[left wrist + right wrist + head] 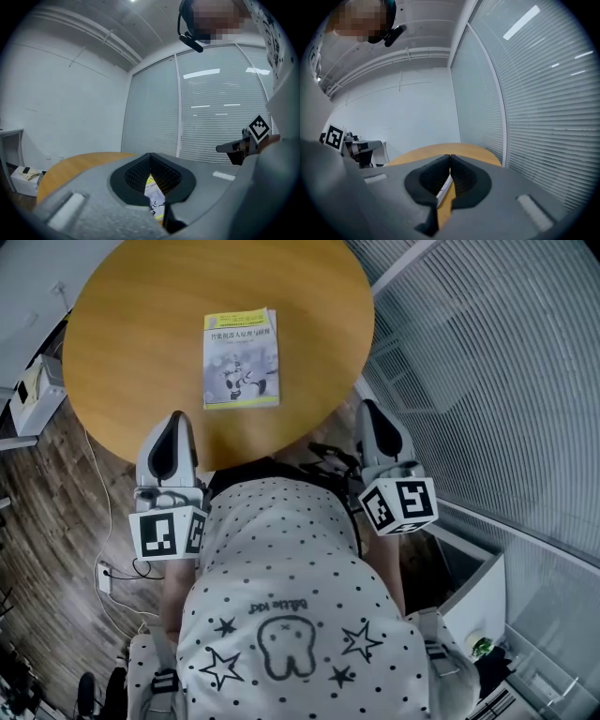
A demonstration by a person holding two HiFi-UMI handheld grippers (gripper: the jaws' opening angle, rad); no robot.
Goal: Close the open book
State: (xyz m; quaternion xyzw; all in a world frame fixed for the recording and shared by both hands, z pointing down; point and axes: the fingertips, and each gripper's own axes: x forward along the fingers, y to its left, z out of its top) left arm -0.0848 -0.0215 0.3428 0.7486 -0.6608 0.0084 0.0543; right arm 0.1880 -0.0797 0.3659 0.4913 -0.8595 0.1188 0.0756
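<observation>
The book lies closed and flat on the round wooden table, cover up, a little past the table's middle. My left gripper hovers at the table's near edge, left of the book, jaws shut with nothing in them. My right gripper sits off the table's right rim, also shut and empty. In the left gripper view the book shows through the slot below the touching fingertips. A strip of the book's edge shows the same way in the right gripper view.
A glass wall with blinds runs close along the right. A white box stands on the wood floor at the left, and cables lie below it. The person's dotted shirt fills the lower middle.
</observation>
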